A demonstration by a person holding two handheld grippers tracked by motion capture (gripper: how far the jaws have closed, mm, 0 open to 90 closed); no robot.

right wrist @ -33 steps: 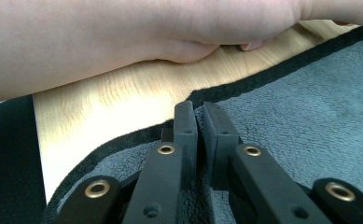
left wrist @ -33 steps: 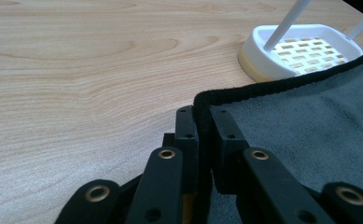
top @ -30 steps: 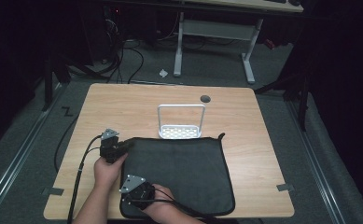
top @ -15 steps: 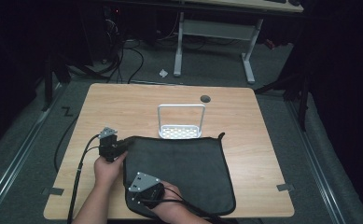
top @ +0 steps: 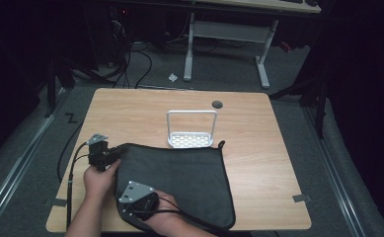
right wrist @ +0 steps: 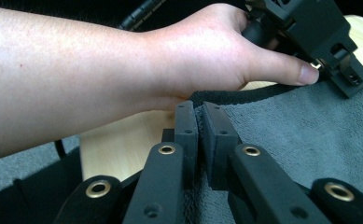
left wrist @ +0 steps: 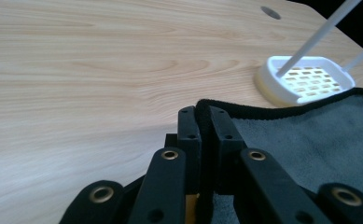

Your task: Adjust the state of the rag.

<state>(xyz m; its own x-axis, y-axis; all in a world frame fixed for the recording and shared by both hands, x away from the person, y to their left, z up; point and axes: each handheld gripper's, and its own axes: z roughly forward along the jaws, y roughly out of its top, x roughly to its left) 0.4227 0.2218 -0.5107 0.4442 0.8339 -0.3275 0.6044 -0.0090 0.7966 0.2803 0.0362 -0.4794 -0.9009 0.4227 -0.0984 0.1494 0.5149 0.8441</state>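
Note:
A dark grey cloth (top: 179,175) with a black hem lies on the near half of the wooden table (top: 130,108). My left gripper (top: 111,154) is shut on the cloth's far left corner; the left gripper view shows the hem of the cloth (left wrist: 310,140) pinched between its jaws at my left gripper (left wrist: 204,122). My right gripper (top: 130,210) is shut on the cloth's near left edge, and in the right gripper view the cloth (right wrist: 300,149) runs between the jaws of my right gripper (right wrist: 198,116). The left hand (right wrist: 193,56) holds the other gripper just beyond.
A white perforated rack (top: 191,140) with a tall wire handle stands at the cloth's far edge, mid-table; the same rack (left wrist: 305,79) lies ahead of the left jaws. A round cable hole (top: 217,104) sits behind it. Cables trail off the table's left side.
Both hands have risen a little with the cloth's left edge, the left gripper shifting left and the right gripper toward the table's near edge. The left edge now lifts off the table.

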